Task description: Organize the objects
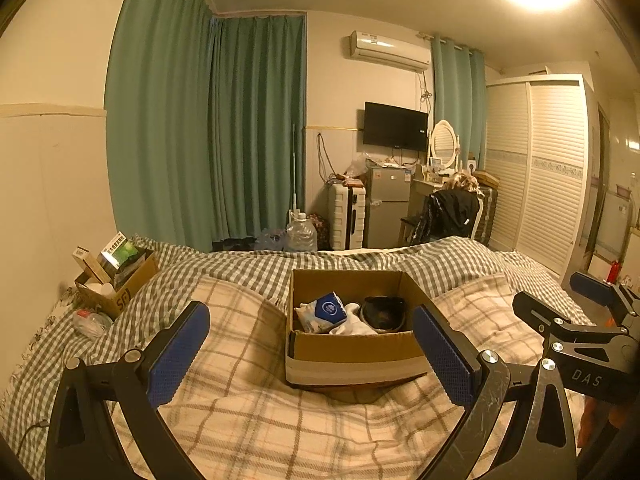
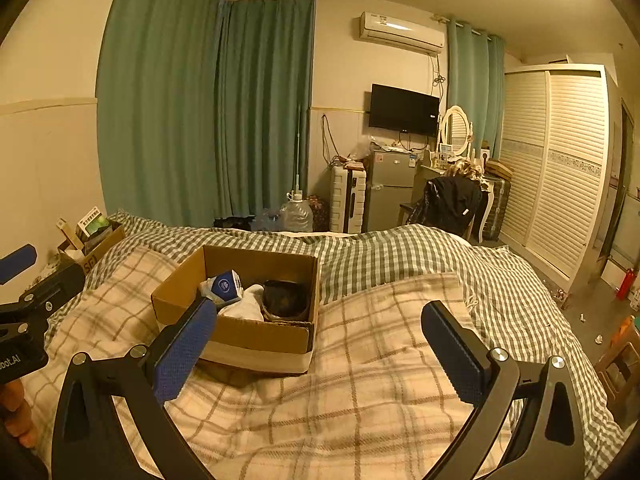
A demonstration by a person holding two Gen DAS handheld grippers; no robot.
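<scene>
So the bed (image 1: 248, 420) is covered in a plaid blanket, and a cardboard box (image 1: 352, 354) sits on it around the middle. Inside the box: a white cloth (image 1: 354, 322), a blue-and-white packet (image 1: 326, 310) at the left of it, and a dark round bowl-looking thing (image 1: 384, 314) to the right. Left gripper (image 1: 310, 356) hangs in front of the box, fingers spread wide, holding nothing. Right gripper (image 2: 318, 354) sits just right of the box, also wide open and empty.
</scene>
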